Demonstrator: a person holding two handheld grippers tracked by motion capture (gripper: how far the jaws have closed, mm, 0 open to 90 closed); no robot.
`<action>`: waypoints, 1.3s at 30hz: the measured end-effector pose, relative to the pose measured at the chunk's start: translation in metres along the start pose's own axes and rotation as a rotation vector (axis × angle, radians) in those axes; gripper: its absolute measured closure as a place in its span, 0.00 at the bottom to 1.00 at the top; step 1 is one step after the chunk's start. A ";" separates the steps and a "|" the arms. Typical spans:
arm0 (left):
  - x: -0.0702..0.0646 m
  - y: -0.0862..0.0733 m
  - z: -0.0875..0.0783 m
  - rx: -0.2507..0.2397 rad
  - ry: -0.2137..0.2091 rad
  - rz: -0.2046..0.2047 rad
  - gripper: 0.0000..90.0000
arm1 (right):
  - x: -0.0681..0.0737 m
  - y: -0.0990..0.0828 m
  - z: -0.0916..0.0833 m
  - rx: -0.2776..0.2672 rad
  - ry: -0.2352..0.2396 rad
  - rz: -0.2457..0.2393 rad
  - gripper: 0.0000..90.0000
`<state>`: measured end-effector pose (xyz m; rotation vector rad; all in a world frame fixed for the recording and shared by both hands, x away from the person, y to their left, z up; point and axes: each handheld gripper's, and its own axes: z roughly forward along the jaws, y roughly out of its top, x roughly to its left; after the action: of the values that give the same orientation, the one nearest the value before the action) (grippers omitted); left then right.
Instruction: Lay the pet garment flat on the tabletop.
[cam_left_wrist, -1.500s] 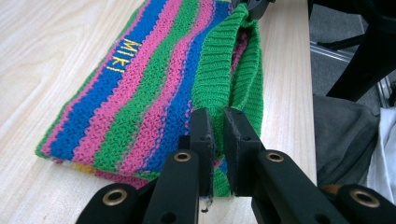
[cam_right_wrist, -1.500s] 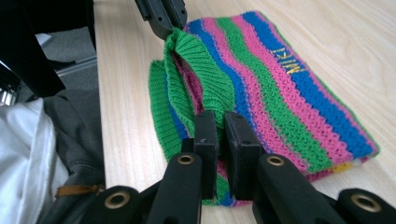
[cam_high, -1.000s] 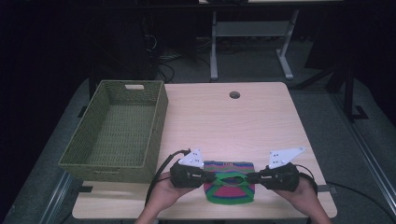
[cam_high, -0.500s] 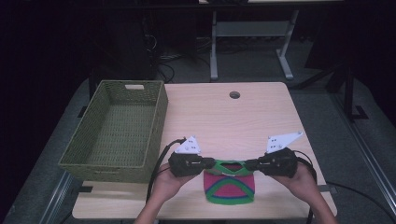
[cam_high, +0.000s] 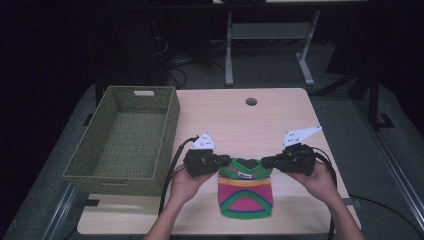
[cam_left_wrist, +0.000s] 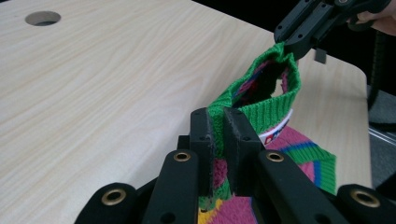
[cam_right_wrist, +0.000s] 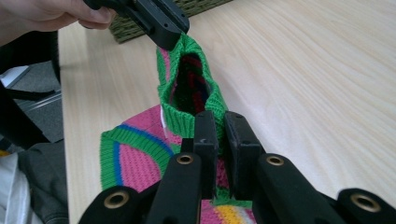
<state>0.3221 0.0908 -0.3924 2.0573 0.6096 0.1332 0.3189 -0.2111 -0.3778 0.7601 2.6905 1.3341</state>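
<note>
High view has the little knit sweater (cam_high: 245, 192) at lower centre of the frame, near the table's (cam_high: 250, 125) front edge. The left gripper (cam_high: 223, 163) and right gripper (cam_high: 266, 162) are each clamped on a green shoulder corner. It looks soft, light and stretchy, so those ribbed edges seem the best grab spots. The basket (cam_high: 125, 142) sits at left.

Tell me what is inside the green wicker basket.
Nothing: the high view shows the basket with its woven floor bare. Its near wall hides a strip of floor just behind it.
</note>
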 end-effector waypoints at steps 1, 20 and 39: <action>0.002 0.001 0.001 -0.002 0.003 -0.004 0.91 | -0.002 0.001 0.001 0.002 -0.002 0.003 0.93; 0.035 0.018 0.023 -0.021 0.090 -0.083 0.91 | -0.047 0.024 0.018 0.014 -0.022 0.084 0.93; 0.071 0.014 0.048 -0.050 0.157 -0.186 0.91 | -0.090 0.024 0.042 0.015 -0.062 0.193 0.91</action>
<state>0.4045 0.0809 -0.4177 1.9425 0.8820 0.2000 0.4187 -0.2079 -0.4015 1.0685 2.6387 1.3038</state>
